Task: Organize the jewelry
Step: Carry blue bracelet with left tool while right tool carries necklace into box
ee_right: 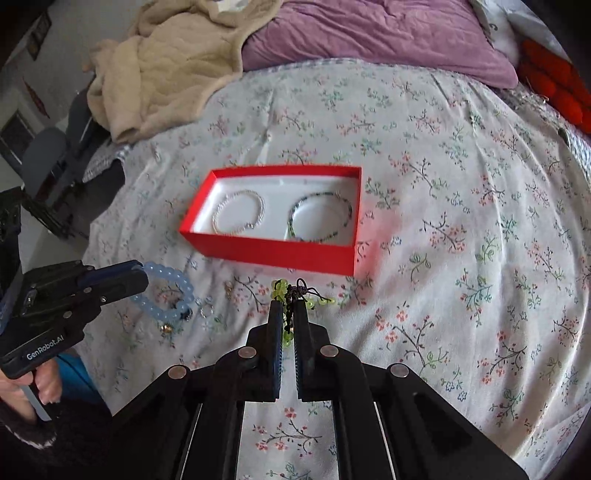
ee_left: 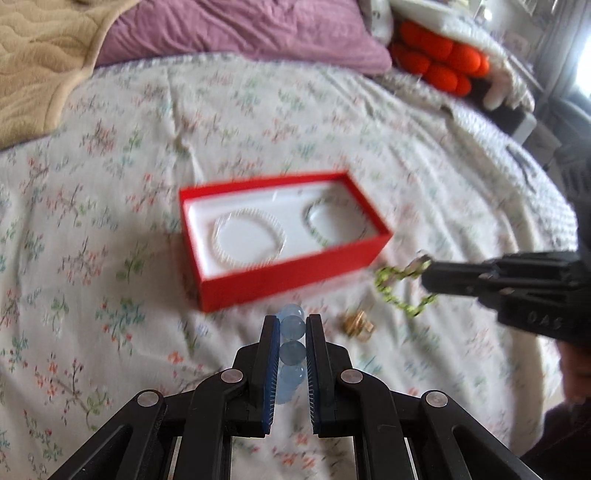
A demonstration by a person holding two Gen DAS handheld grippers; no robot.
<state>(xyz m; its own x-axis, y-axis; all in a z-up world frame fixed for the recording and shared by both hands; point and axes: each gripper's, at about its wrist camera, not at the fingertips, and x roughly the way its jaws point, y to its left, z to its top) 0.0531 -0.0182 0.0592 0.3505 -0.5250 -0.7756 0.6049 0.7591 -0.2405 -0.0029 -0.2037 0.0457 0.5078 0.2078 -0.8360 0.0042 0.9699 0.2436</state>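
Observation:
A red box [ee_left: 295, 275] [ee_right: 266, 251] with a white lining lies open on the flowered bedspread. It holds a white bead bracelet [ee_left: 249, 236] [ee_right: 238, 216] and a dark green bead bracelet [ee_left: 325, 221] [ee_right: 319, 218]. My left gripper [ee_left: 291, 325] [ee_right: 142, 273] is shut on a pale blue bead bracelet [ee_left: 291, 350] [ee_right: 173, 295], in front of the box. My right gripper [ee_right: 288, 308] [ee_left: 428, 275] is shut on a yellow-green cord bracelet [ee_right: 291, 295] [ee_left: 395, 288], to the right of the left one.
Small gold pieces [ee_left: 356, 323] lie on the bedspread between the grippers; small rings [ee_right: 205, 312] also show there. A purple pillow [ee_right: 388, 33], a beige blanket [ee_right: 170, 62] and an orange bobbled item [ee_left: 439, 55] lie at the back.

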